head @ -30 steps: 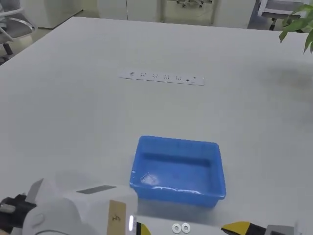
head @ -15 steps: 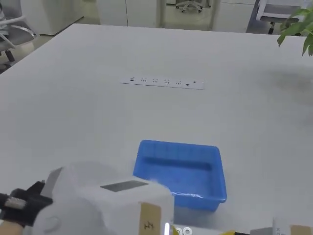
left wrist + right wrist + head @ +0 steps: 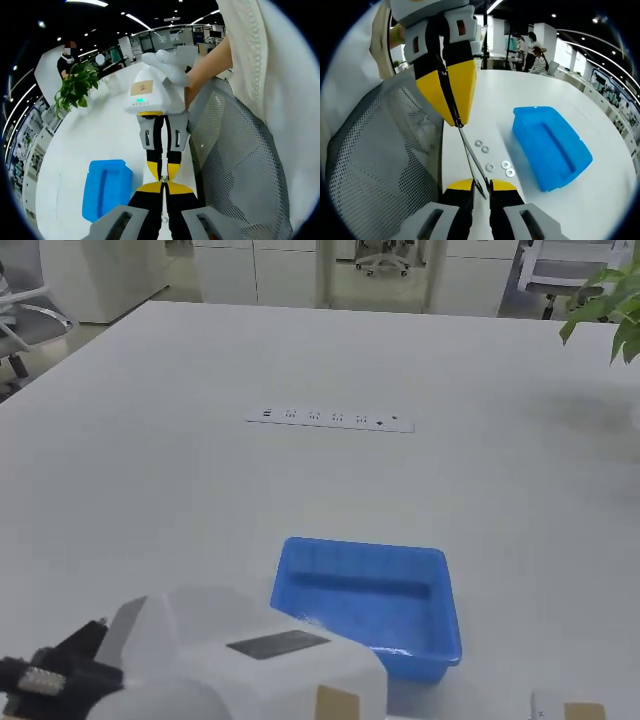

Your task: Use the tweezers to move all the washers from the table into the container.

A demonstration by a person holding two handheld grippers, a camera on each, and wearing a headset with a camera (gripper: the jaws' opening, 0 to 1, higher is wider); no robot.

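Status: zero transfers done, by my read.

- The white surface [image 3: 200, 490] carries the blue container [image 3: 362, 602] at 6 o'clock in the head view, with a power strip [image 3: 330, 420] at the container's 12.
- The container floor looks bare in the head view and in the right gripper view. I see no washers in it.
- Left tool [image 3: 454, 119] is clamped on the far end of the tweezers [image 3: 470, 160].
- Right tool [image 3: 481, 187] has its jaws closed on the near end. In the left gripper view both pairs of jaws meet nose to nose on it.
- So the tweezers are bridged between my two tools, near the surface's edge and off the parts.
- Five washers [image 3: 490, 167] lie loose on the surface at 1 o'clock from my right tool. The container is at their 3 o'clock, near them, and none of them touch it.

Left to do: settle the tweezers into one tool, then all five picks and drops.
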